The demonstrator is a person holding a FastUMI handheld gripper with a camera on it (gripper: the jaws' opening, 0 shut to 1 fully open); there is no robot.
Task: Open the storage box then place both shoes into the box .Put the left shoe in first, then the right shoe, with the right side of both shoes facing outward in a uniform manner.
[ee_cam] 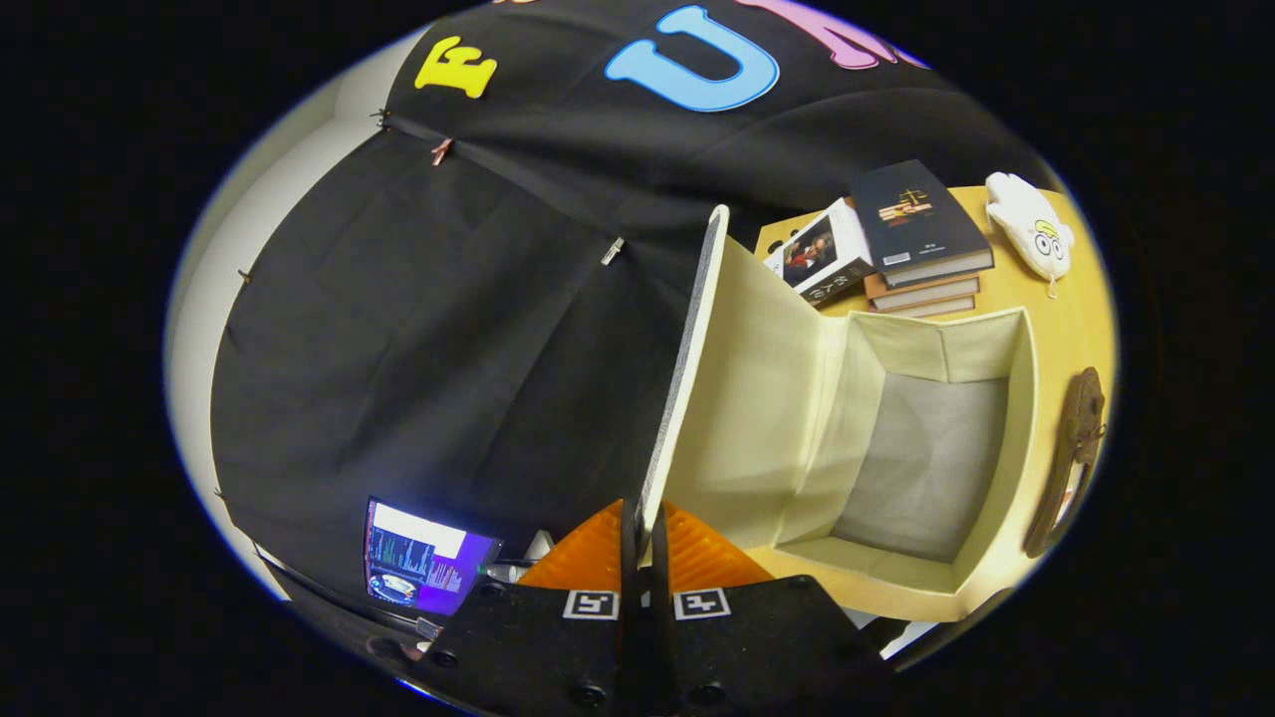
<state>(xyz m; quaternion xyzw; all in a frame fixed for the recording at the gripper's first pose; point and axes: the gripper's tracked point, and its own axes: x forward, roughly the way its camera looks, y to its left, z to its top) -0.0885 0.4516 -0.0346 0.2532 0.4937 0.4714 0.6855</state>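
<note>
The cream storage box (1016, 428) stands open on the wooden table, and its grey bottom is bare. Its lid (747, 398) is swung up on edge. My gripper (644, 523) is shut on the lid's free rim, which runs straight out from between both fingers. A brown shoe (1074, 453) lies on the table just past the far side of the box. A white soft item with a cartoon face (1031, 234) lies beside the books; I cannot tell whether it is a shoe.
A stack of books (921, 244) sits on the wooden table (1071, 319) beyond the box. A lit laptop screen (423, 568) stands below the black cloth wall, off to the side of my fingers.
</note>
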